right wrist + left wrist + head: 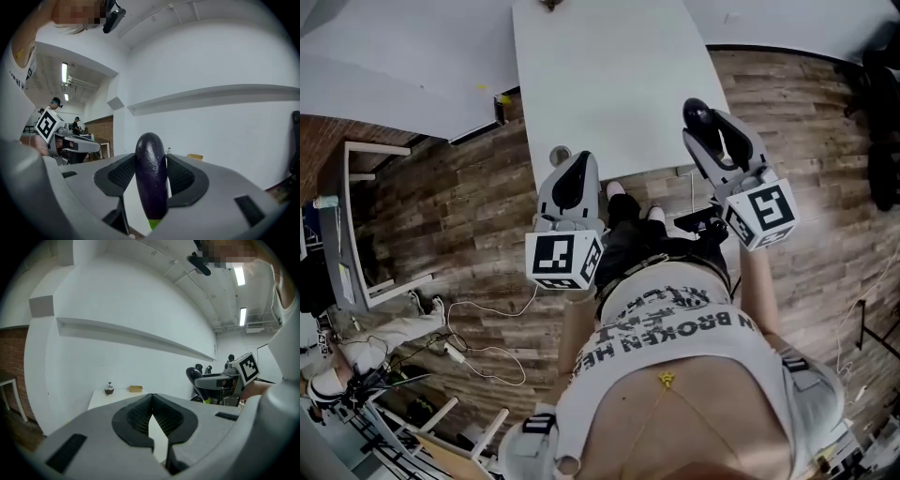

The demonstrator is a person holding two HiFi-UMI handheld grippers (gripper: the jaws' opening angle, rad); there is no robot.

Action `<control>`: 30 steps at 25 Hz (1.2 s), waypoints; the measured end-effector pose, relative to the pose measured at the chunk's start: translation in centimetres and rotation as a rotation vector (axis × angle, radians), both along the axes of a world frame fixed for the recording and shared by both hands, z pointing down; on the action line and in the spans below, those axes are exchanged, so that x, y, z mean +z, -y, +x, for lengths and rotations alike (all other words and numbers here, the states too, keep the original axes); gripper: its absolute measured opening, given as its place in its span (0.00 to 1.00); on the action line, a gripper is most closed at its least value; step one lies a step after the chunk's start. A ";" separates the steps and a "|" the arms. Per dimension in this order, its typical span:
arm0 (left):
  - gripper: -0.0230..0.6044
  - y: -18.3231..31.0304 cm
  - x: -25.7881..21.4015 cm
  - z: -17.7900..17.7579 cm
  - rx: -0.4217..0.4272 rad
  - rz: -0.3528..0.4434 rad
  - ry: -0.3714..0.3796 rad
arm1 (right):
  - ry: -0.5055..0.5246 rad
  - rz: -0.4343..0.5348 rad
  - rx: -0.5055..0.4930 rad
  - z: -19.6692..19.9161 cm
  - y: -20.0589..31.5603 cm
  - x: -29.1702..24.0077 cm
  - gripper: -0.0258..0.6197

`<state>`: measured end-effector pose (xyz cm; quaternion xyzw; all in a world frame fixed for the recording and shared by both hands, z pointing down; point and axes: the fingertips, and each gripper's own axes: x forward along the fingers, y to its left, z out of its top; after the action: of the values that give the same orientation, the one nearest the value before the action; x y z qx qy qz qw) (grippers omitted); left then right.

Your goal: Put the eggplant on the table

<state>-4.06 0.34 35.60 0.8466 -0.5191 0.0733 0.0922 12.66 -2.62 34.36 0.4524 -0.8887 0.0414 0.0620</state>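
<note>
One eggplant point(151, 187), two grippers point(151, 400) point(150, 154), one white table point(609, 84), one yellow box point(136, 389).

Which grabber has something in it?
The right gripper: a purple eggplant is clamped between its jaws. The left gripper is shut on nothing.

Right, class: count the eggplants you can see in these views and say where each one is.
1. The eggplant stands upright, clamped in the right gripper, green end down. None shows on the white table; others may be hidden off-frame.
</note>
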 end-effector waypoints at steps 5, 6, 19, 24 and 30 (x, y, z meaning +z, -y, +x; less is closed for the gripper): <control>0.05 1.4 0.1 0.8 0.053 -0.001 -0.005 | 0.001 -0.014 0.036 0.5 0.4 0.4 0.37; 0.05 1.8 0.2 1.0 0.065 -0.003 -0.007 | 0.001 -0.011 0.038 0.5 0.5 0.2 0.37; 0.05 7.6 -1.0 0.2 0.130 0.038 -0.043 | -0.073 0.007 0.017 -3.1 5.6 -0.4 0.37; 0.05 9.6 -1.2 -1.3 0.139 0.056 -0.056 | -0.115 0.029 -0.011 -5.9 7.8 -0.5 0.37; 0.05 11.4 -1.3 -2.5 0.163 0.064 -0.052 | -0.157 0.055 -0.040 -8.2 9.0 -0.8 0.37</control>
<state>-6.60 -11.07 34.31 0.8901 -0.4481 0.0419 0.0720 4.45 -11.57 33.52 0.4381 -0.8907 -0.0201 0.1199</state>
